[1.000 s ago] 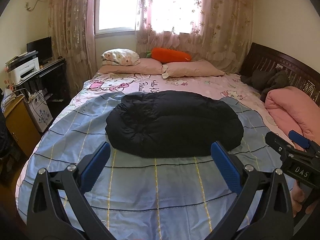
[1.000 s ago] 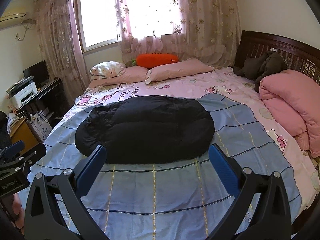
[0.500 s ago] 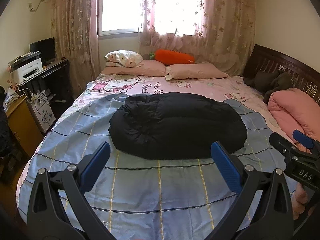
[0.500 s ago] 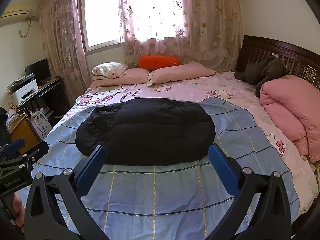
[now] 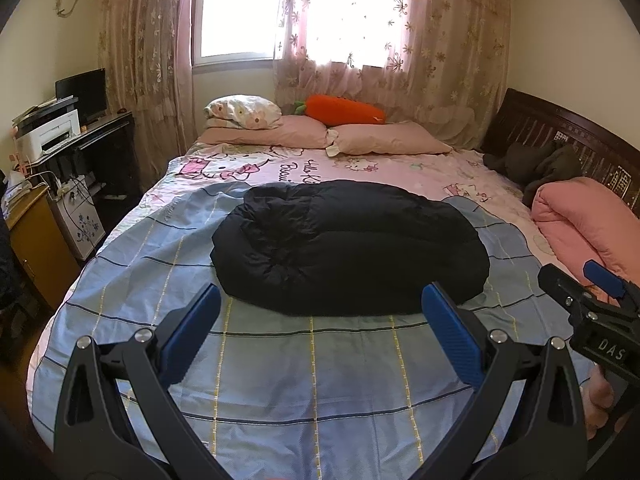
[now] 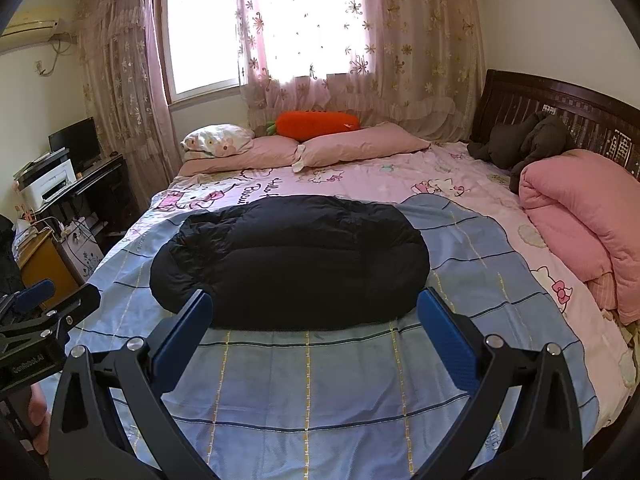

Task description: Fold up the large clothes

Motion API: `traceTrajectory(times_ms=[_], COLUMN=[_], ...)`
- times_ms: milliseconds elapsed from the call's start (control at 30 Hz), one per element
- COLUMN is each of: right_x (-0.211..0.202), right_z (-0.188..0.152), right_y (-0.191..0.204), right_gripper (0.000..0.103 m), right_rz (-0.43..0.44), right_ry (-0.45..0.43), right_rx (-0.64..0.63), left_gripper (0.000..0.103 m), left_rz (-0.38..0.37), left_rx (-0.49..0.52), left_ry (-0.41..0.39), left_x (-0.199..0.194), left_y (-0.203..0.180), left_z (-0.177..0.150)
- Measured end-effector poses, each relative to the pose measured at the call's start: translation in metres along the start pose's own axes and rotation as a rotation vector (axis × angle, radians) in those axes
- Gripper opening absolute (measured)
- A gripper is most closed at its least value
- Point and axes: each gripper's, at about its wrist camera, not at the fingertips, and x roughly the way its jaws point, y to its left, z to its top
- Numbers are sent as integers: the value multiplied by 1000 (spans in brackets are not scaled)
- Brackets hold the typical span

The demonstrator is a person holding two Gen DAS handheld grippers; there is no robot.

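Note:
A puffy black down jacket (image 5: 348,248) (image 6: 288,264) lies folded into a compact oval bundle in the middle of the bed, on a blue checked sheet (image 5: 304,364) (image 6: 312,376). My left gripper (image 5: 320,320) hangs open above the sheet, short of the jacket's near edge, with nothing between its blue pads. My right gripper (image 6: 314,316) is open too, also back from the jacket and holding nothing. Each wrist view shows the other gripper at its edge, the right gripper (image 5: 588,300) and the left gripper (image 6: 44,304), held in a hand.
A rolled pink quilt (image 6: 580,220) and dark clothes (image 6: 524,144) lie at the bed's right by the dark headboard (image 5: 560,140). Pillows (image 5: 312,132) and an orange carrot cushion (image 5: 344,110) sit under the window. A desk with a printer (image 5: 48,132) stands left.
Both grippers have drawn back and risen slightly from the bed; the jacket looks a little farther off and stays still. Both stay open.

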Motion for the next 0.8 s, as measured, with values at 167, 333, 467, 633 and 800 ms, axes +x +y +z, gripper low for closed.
traceTrajectory(times_ms=[167,333,467,633,800], right_x=[-1,-2,-1,0,1], right_z=[1,1,1,2,1], right_y=[0,1,0,0,-1], right_gripper=[102,102,102,102,102], right_rz=[3,-2,3,3,5], right_ry=[5,0,4,5,13], right_rx=[1,-3,4,0,4], left_gripper=[101,101,101,101,101], left_rz=[10,-12,-1,2,8], left_rx=[0,-25,-21,-22,-18], left_ry=[-7,-8,-10,-3,1], left_x=[0,0,1,2,4], left_y=[1,3,4,4,4], left_z=[-1,-1,-2,-3,-4])
